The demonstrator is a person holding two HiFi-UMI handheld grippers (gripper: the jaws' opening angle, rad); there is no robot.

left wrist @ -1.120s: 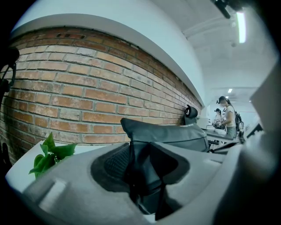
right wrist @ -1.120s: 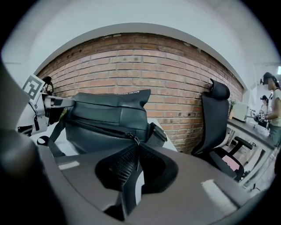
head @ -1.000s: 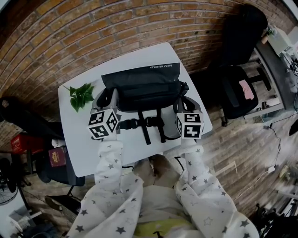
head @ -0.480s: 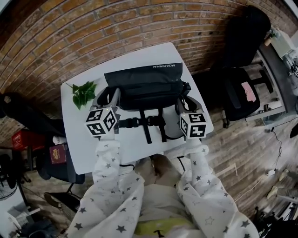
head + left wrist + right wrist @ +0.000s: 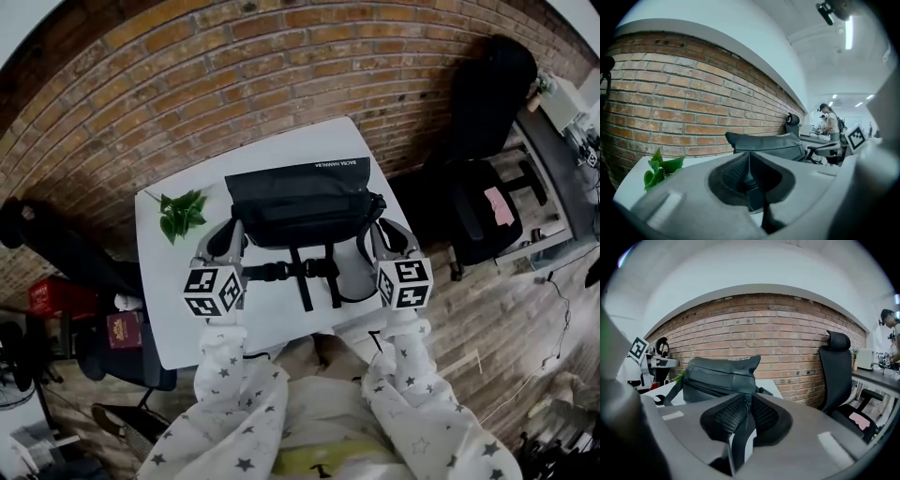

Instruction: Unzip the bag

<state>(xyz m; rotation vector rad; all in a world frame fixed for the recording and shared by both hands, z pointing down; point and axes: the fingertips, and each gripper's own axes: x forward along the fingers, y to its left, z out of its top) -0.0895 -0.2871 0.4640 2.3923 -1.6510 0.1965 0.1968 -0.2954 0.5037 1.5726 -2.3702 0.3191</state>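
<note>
**Task at start: nothing opened yet**

A leaf sprig [image 5: 183,214] is noted by the table's [image 5: 169,291] left edge, clear of the work. The left gripper [image 5: 228,236] is placed at the left end of the bag [image 5: 300,192]. Its jaws are closing and look all but together, with a dark strip, judged to be the strap [image 5: 754,197], pinched between them. The bag is set mid-table toward the far edge and looks closed all along. No zip pull can be made out in any view. The right gripper [image 5: 377,236] is placed at the bag's right end. Its jaws are opening, with a length of strap between them that is judged not to be clamped.

Done: nothing, as judged. Left: the pull is to be found and gripped, the bag steadied, and the zip drawn its full run.
</note>
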